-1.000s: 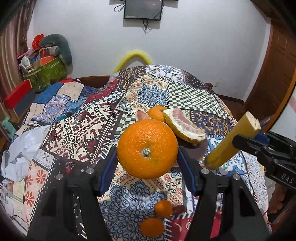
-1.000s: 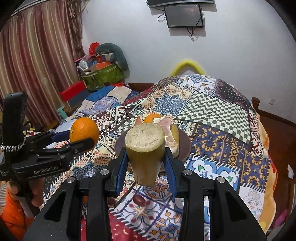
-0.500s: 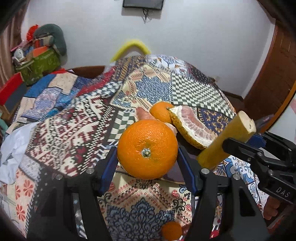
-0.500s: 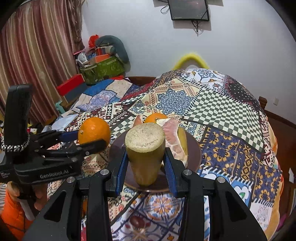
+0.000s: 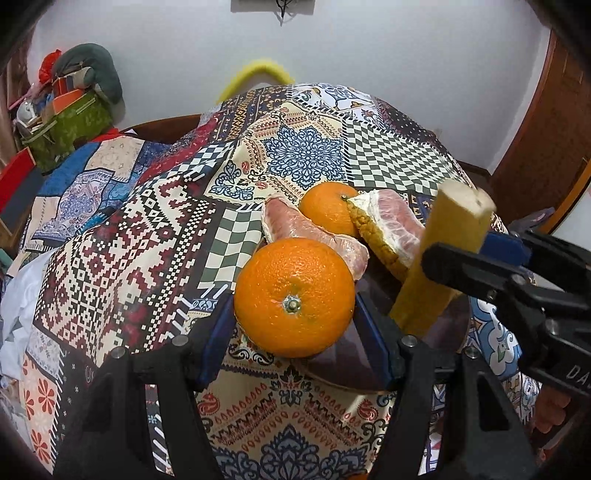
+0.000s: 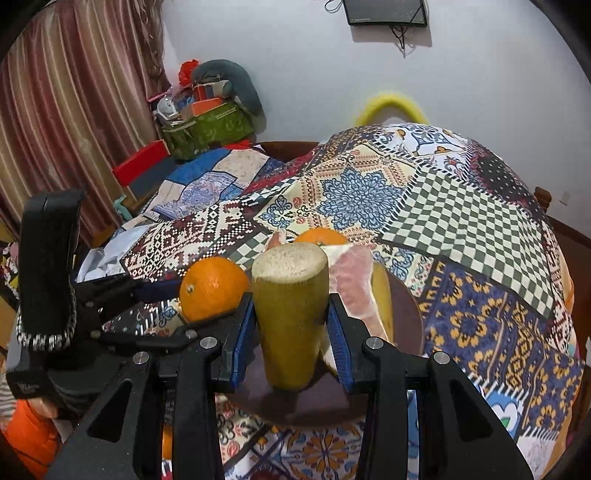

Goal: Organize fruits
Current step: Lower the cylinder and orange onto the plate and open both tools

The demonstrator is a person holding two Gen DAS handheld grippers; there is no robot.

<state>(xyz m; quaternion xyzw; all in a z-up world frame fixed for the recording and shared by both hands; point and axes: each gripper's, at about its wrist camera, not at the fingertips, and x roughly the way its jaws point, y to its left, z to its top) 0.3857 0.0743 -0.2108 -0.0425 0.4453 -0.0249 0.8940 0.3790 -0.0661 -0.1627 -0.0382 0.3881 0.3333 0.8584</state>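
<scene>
- left gripper: blue-padded fingers clamped on either side of a large orange, stem end facing the camera; held above the near rim of a dark brown plate.
- right gripper: blue pads pressed against both flanks of a yellow-green cut stalk, pale cut face up; lower end at or just above the plate, contact not discernible.
- on the plate, behind the held orange: a peeled pink pomelo segment, a smaller orange, and a pomelo wedge with rind; smaller orange between the two pomelo pieces, touching the wedge.
- beneath: patchwork cloth over the table, plate resting on it.
- background: white wall, curtain on the left, green bag stuffed with items, wall-mounted screen.
</scene>
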